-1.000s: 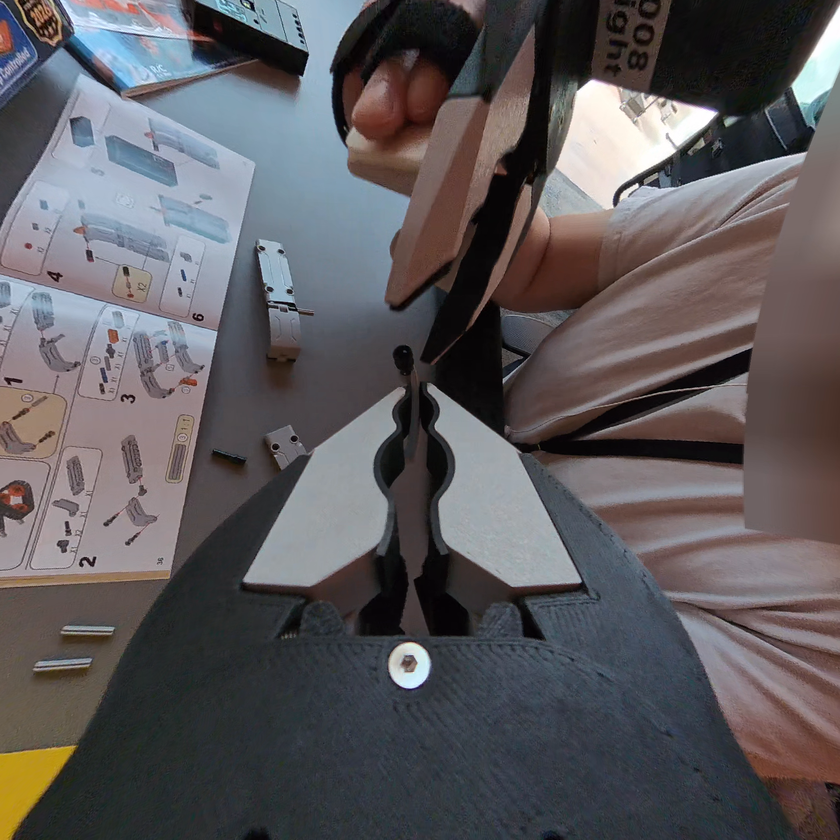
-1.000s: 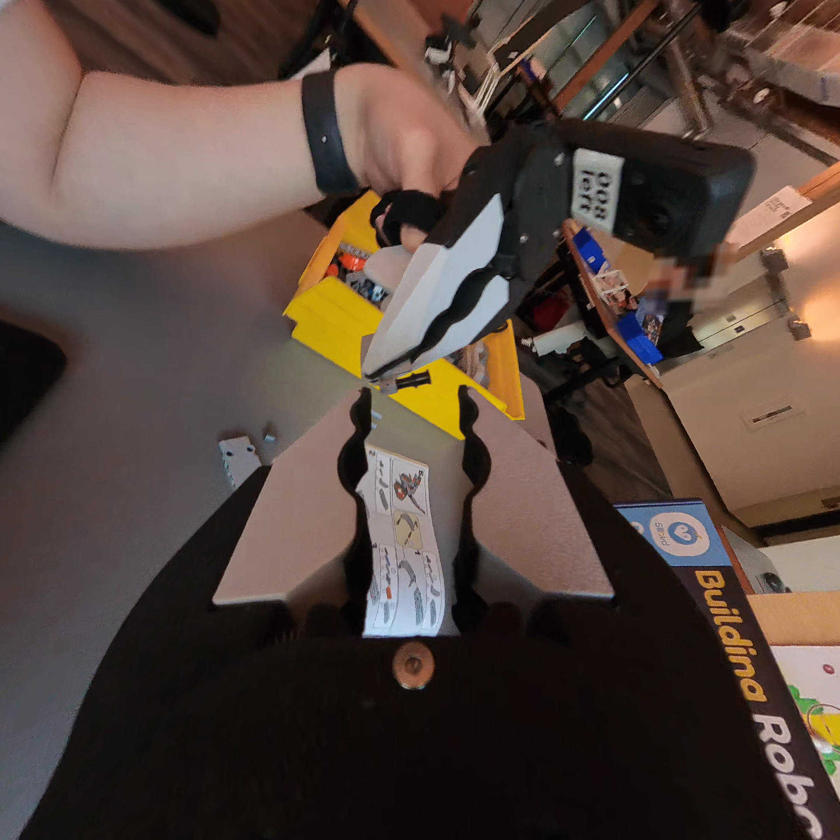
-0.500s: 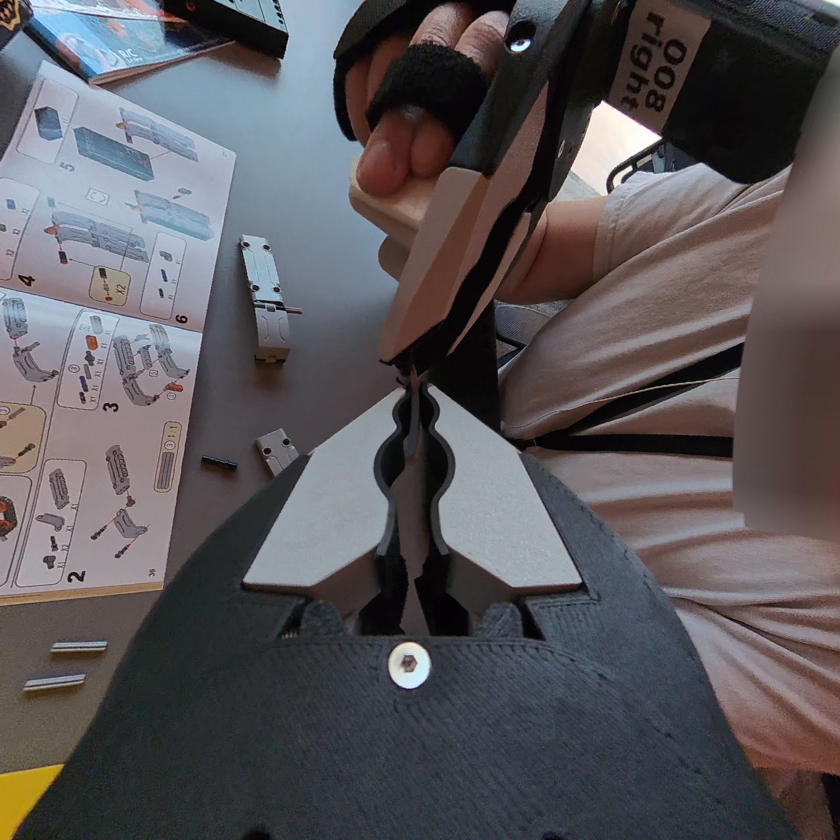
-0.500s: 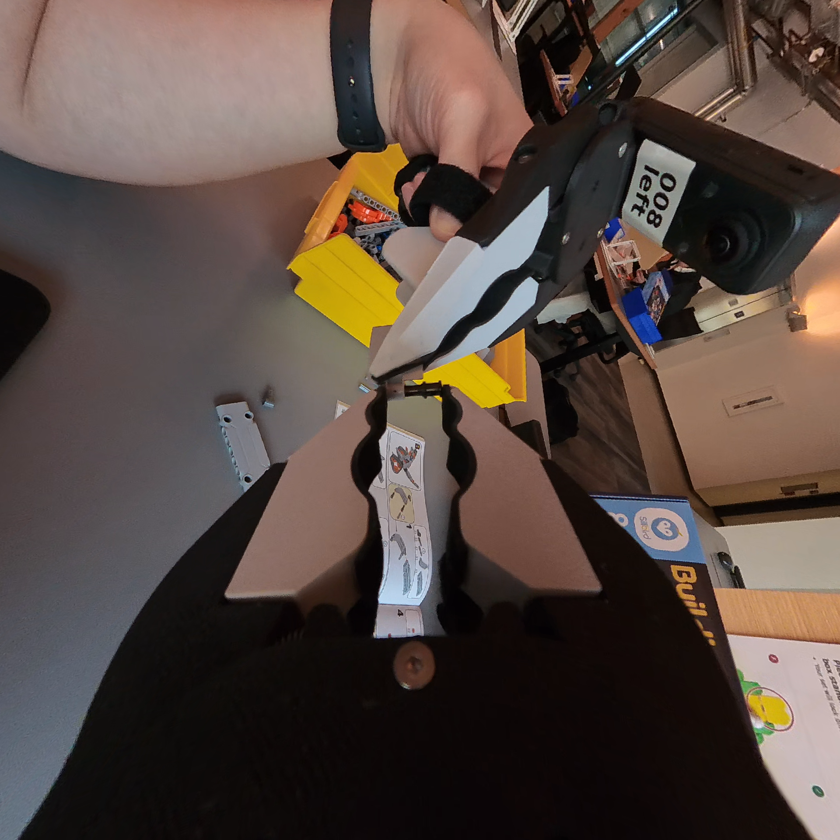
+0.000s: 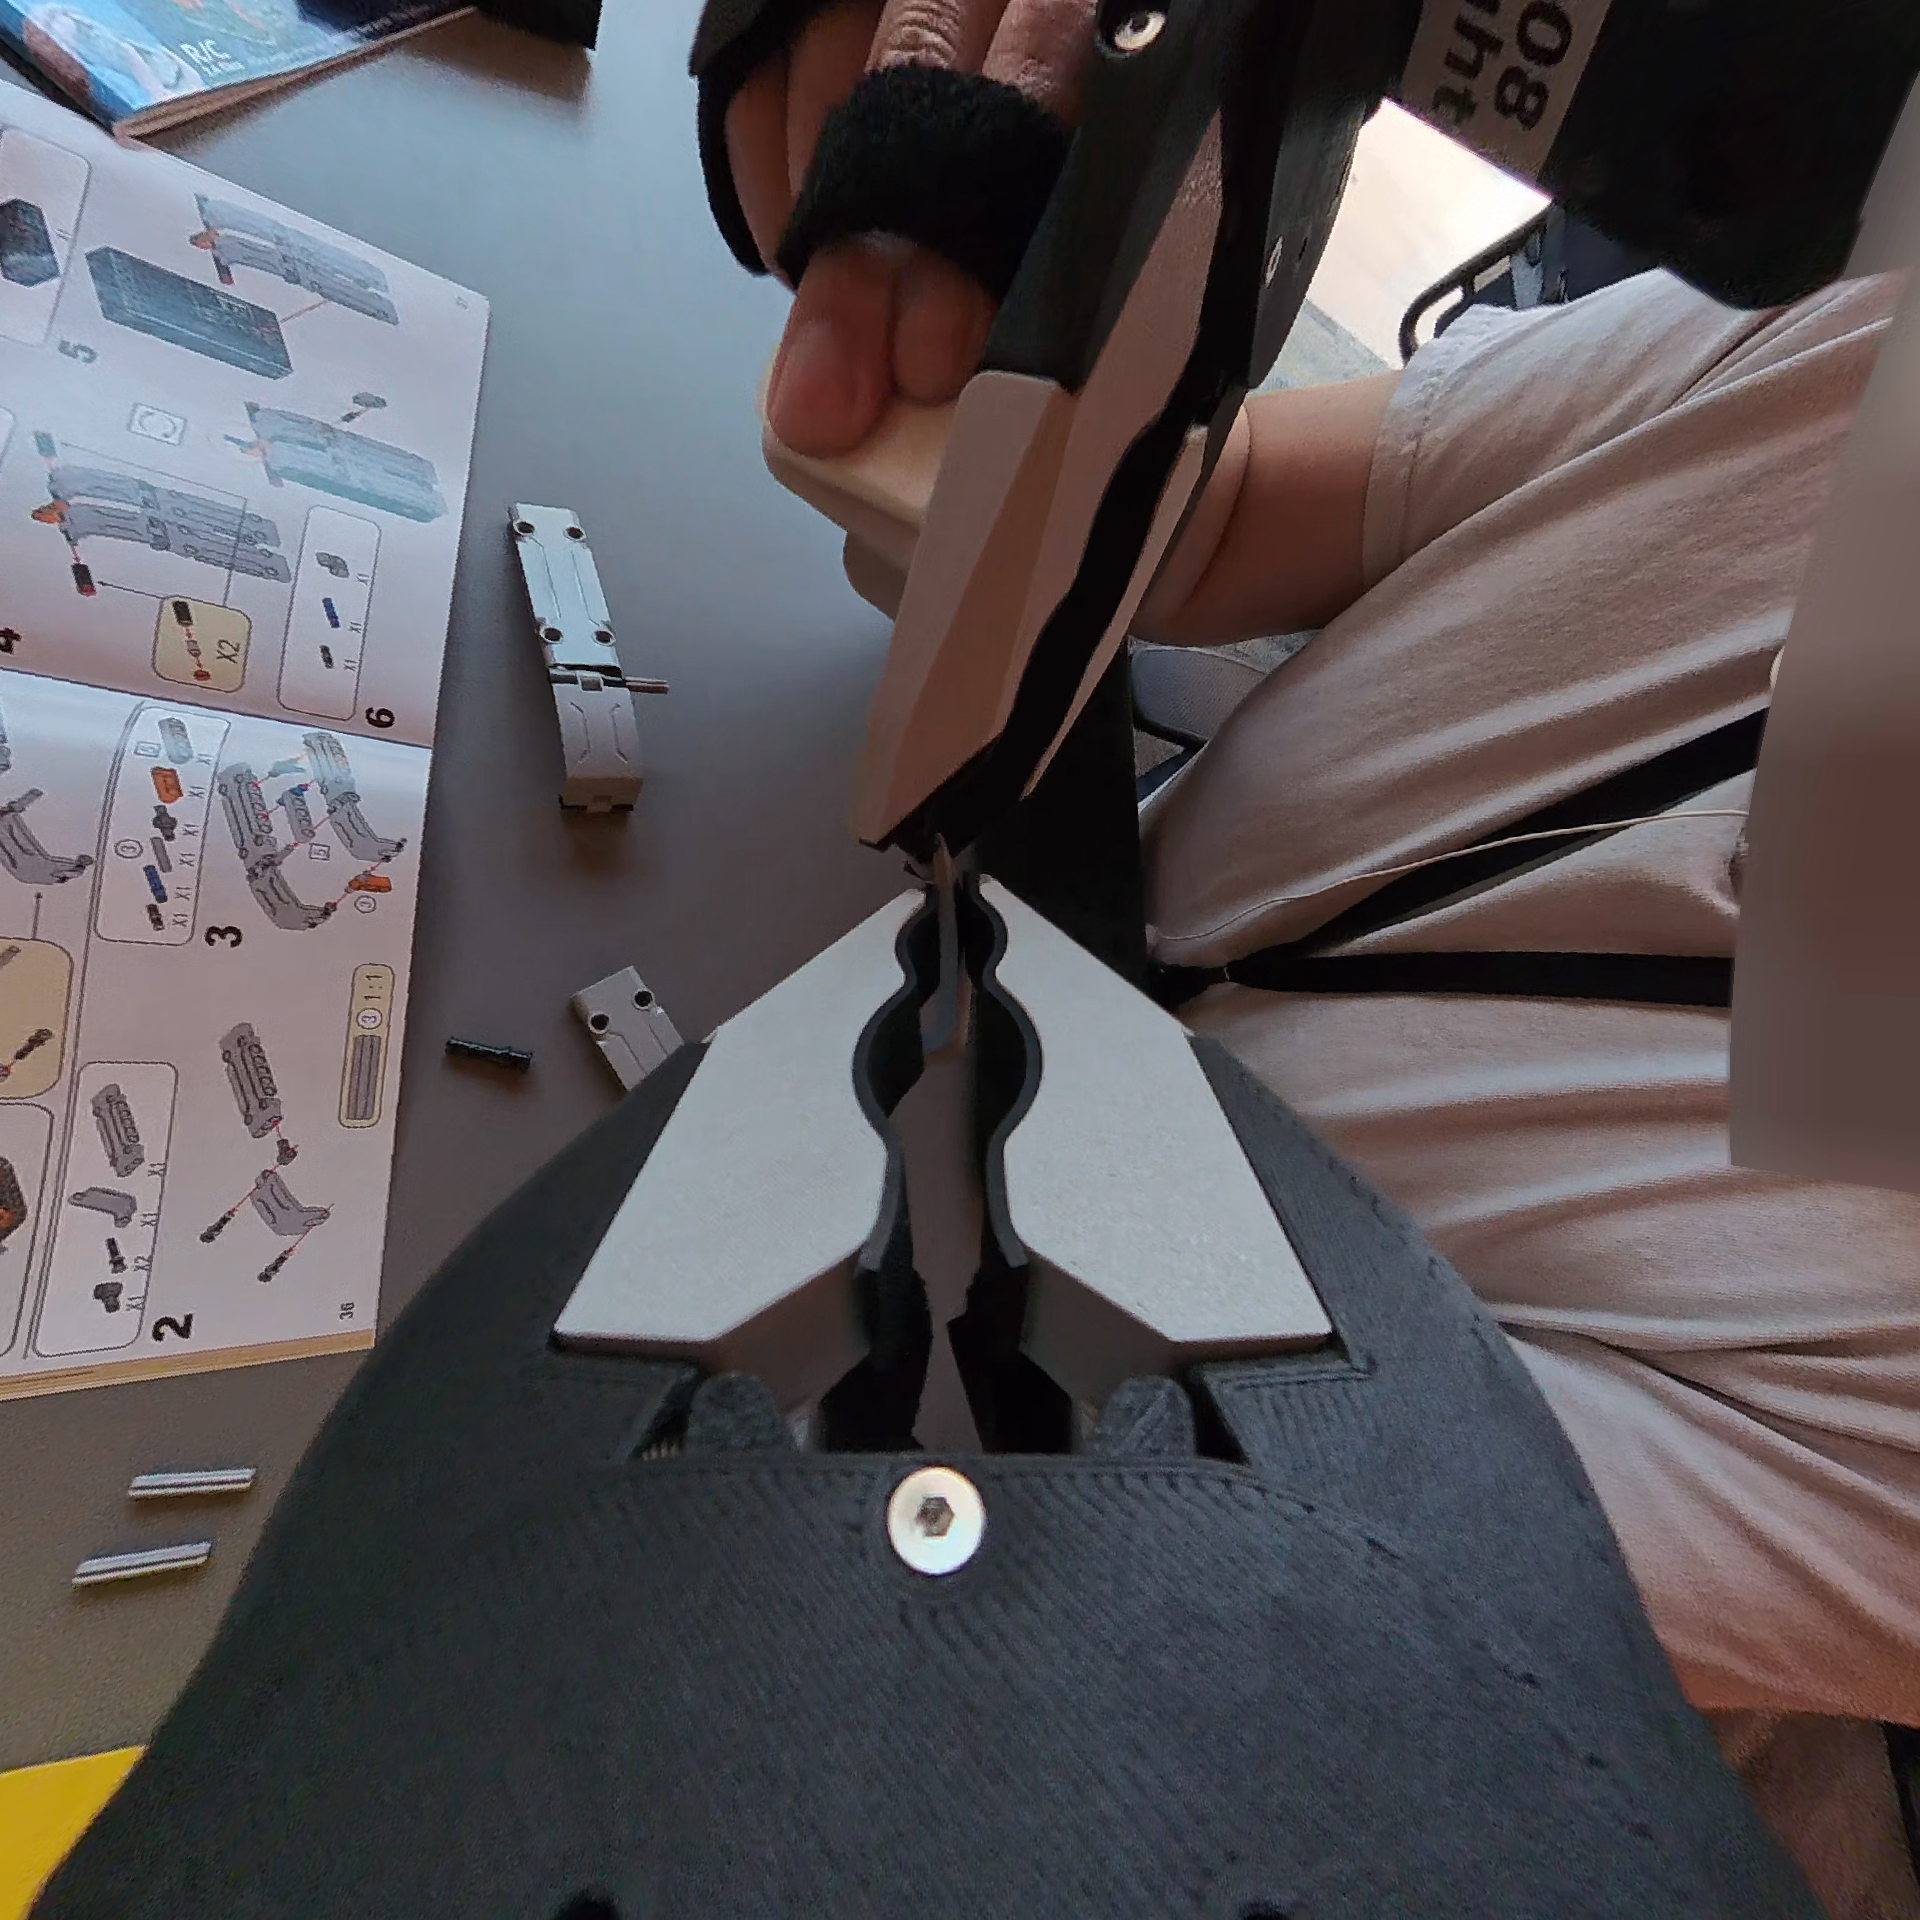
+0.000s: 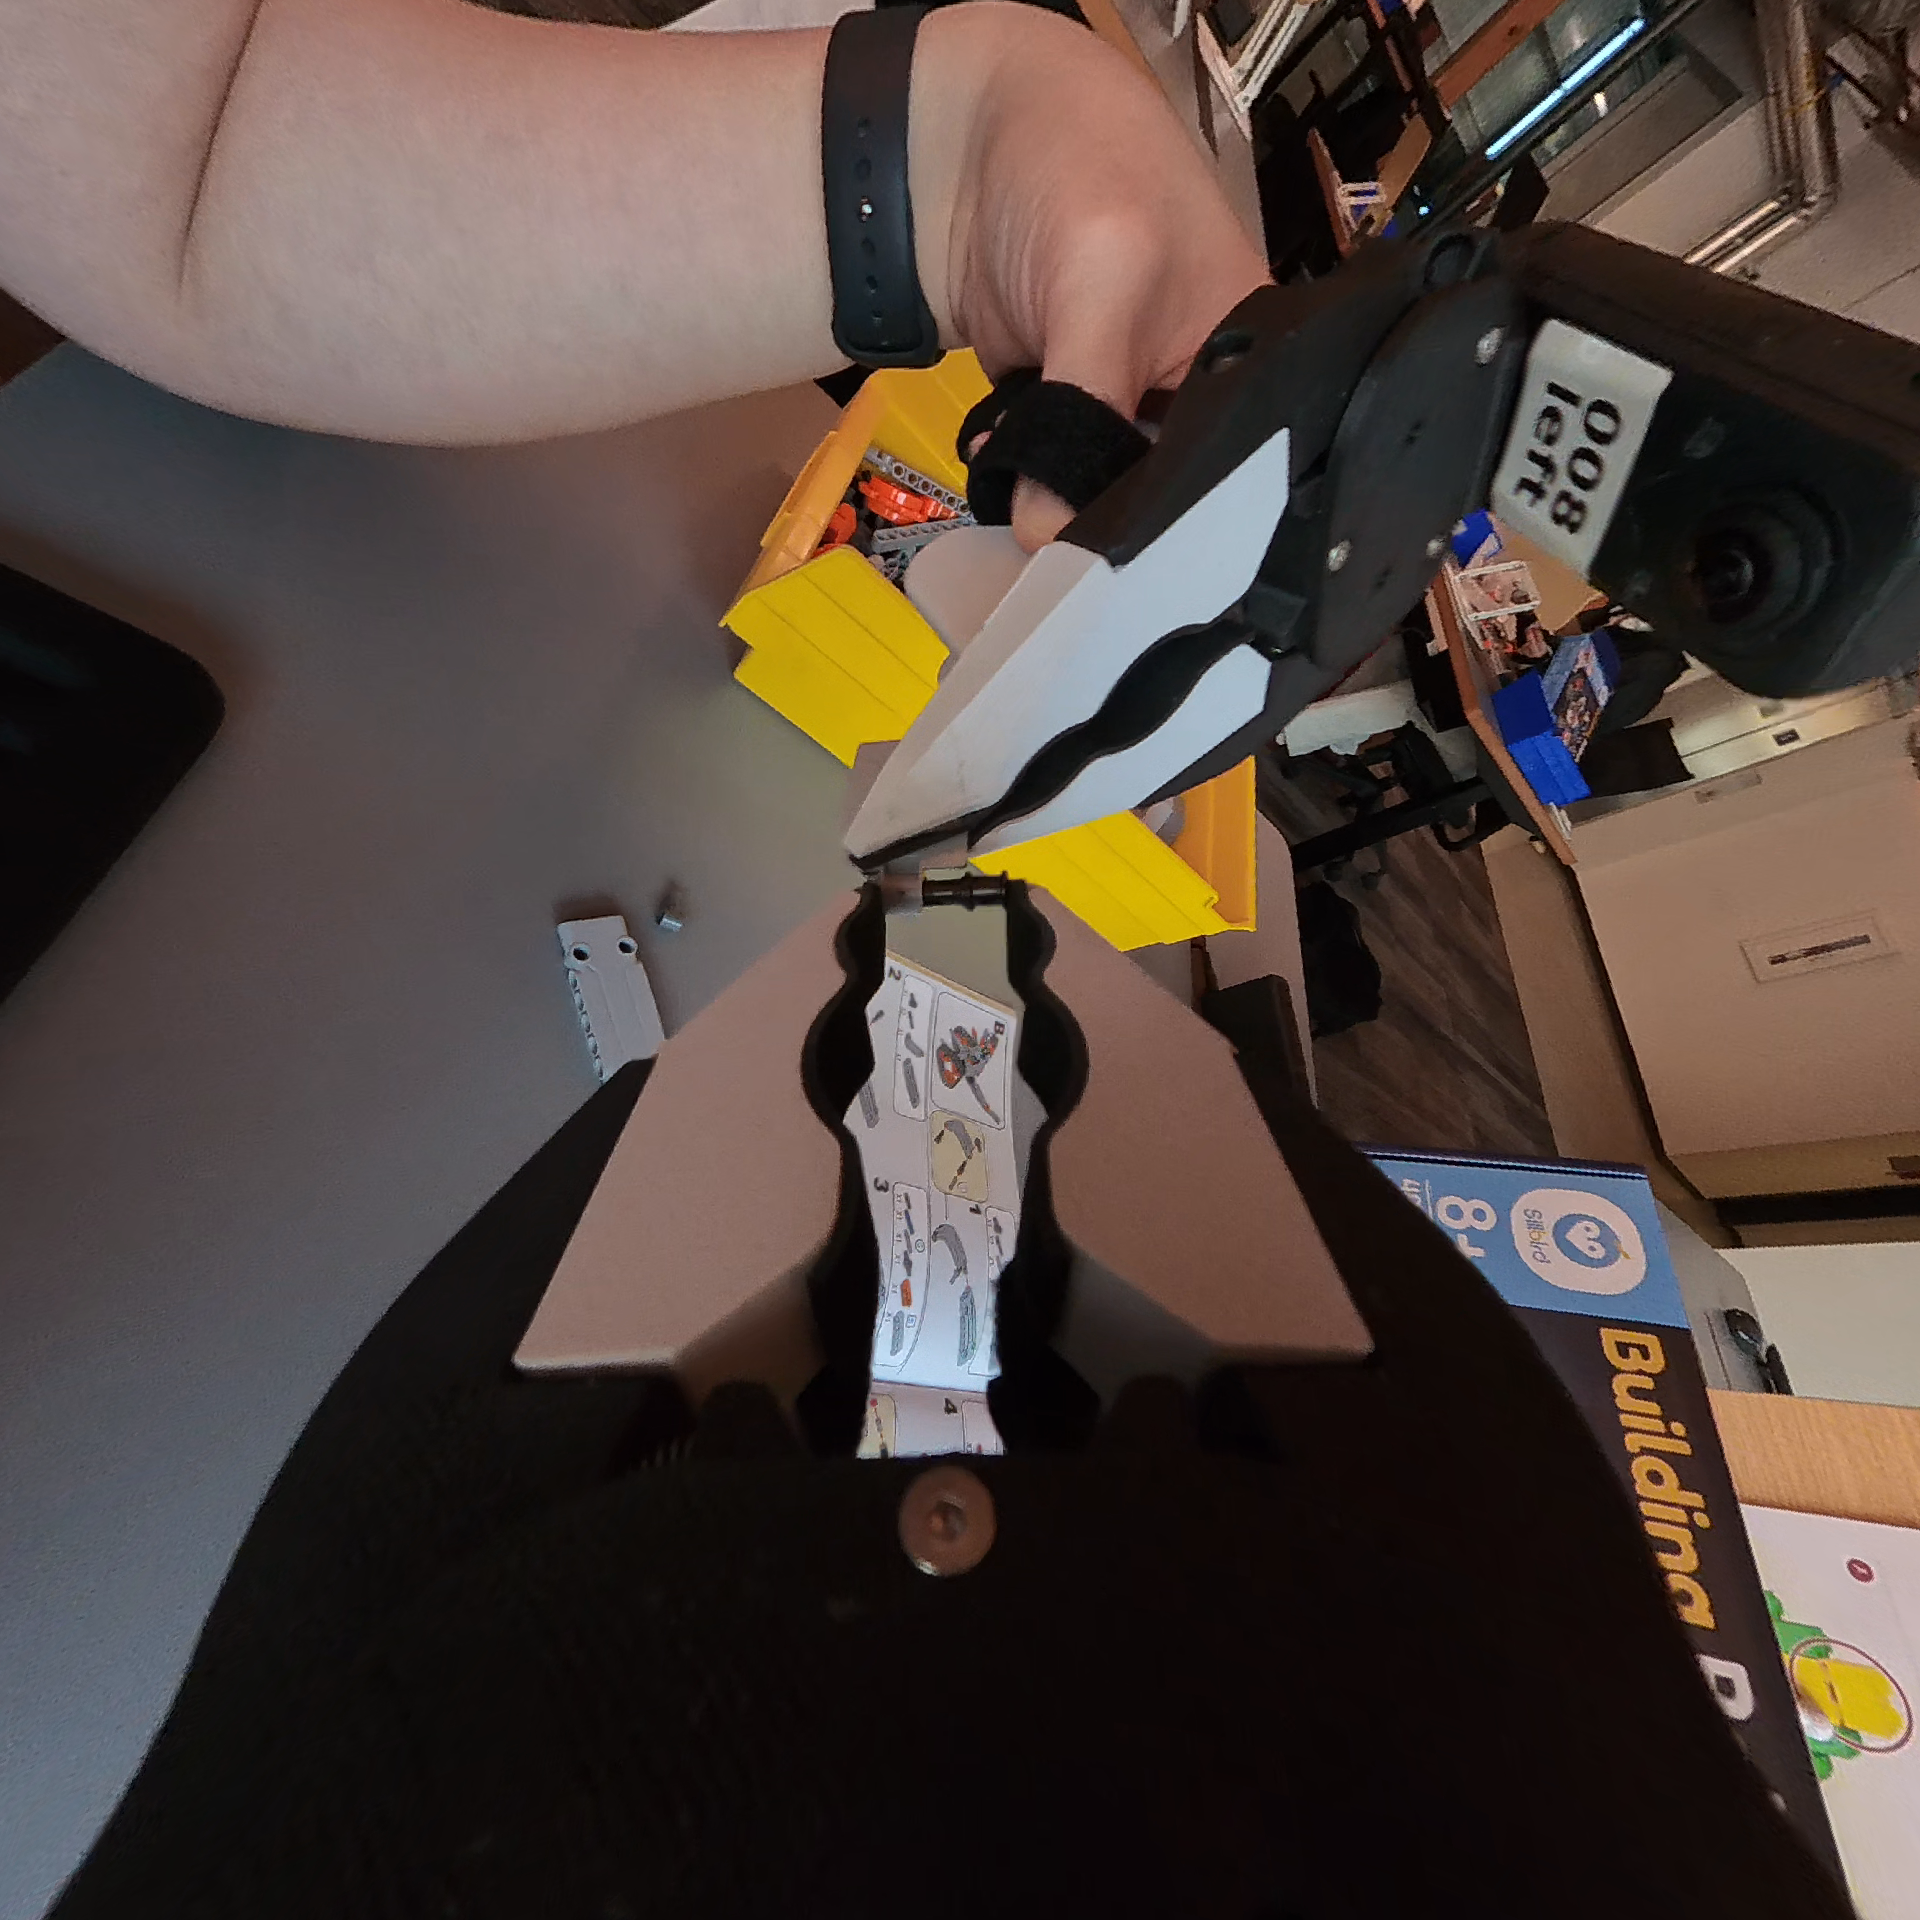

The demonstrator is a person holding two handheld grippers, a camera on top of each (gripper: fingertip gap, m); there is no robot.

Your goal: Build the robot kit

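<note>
My left gripper (image 5: 945,894) is shut on a thin grey piece (image 5: 943,940) held upright between its tips. A short black pin (image 6: 961,891) sticks out of that grey piece (image 6: 906,894). My right gripper (image 6: 943,902) has its tips closed on the two ends of the pin, with the jaws narrowly apart behind them. In the left wrist view the right gripper (image 5: 914,831) comes down from above and meets my left tips. In the right wrist view the left gripper (image 6: 873,857) reaches in from the upper right. Both are held above the dark table.
An open instruction booklet (image 5: 208,727) lies on the left. Near it are a long grey part (image 5: 582,655), a small grey part (image 5: 623,1023), a loose black pin (image 5: 488,1052) and two grey axles (image 5: 192,1483). Yellow bins (image 6: 842,655) stand behind, a printed box (image 6: 1538,1247) on the right. Left and right tips are no more than a few centimetres apart.
My right gripper moved in to my left gripper's tips and narrowed its jaws onto the black pin. The left gripper stayed shut on the grey piece.
</note>
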